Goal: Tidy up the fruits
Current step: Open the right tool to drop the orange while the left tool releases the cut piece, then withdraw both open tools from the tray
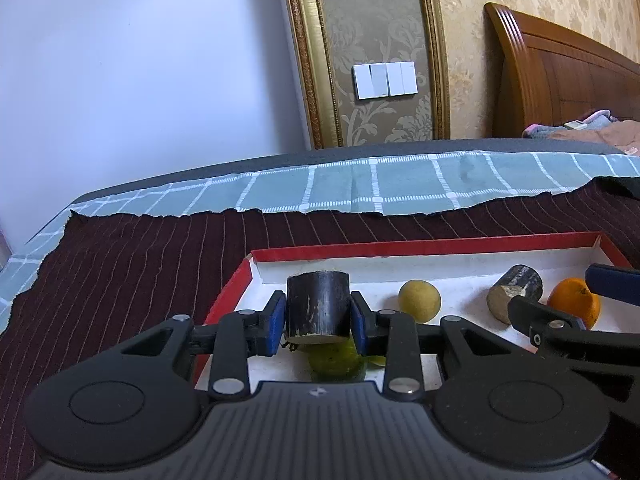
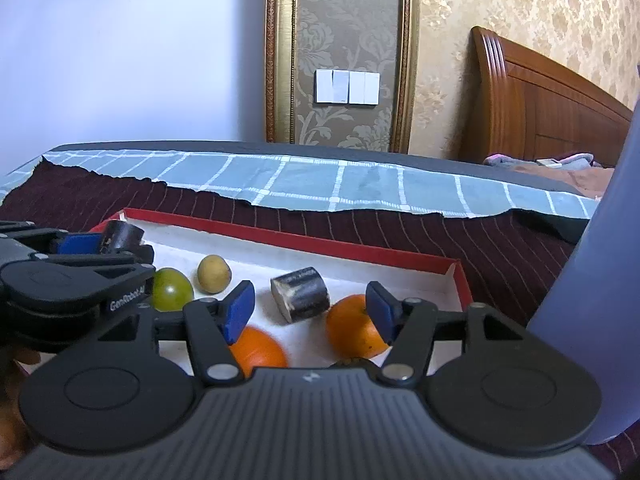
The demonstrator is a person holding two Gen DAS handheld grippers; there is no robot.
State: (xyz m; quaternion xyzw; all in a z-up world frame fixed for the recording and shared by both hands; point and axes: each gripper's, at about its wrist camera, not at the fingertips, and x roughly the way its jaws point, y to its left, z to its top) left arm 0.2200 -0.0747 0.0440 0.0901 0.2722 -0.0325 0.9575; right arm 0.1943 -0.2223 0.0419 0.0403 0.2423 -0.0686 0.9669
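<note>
The left gripper is clamped on a dark cylinder piece, its blue pads pressed against both sides and the piece held upright just above the floor of the red-rimmed tray. Directly beneath that piece lies a green fruit, partly hidden by the gripper body, so whether the two touch cannot be told from the left wrist view. The right gripper stands with its jaws apart and nothing pressed between them; a second dark cylinder piece lies on its side just beyond the gap, one orange sits against the inner face of the right-hand finger, and another orange lies blurred under the left-hand finger. The white-lined tray, resting on a dark striped cloth, also holds a yellowish round fruit between the green fruit and the lying cylinder. Both grippers point forward and somewhat downward over the tray, side by side, the left one low over the tray's left end and the right one over its right half. A blue-grey sleeve fills the right edge of the right wrist view.
</note>
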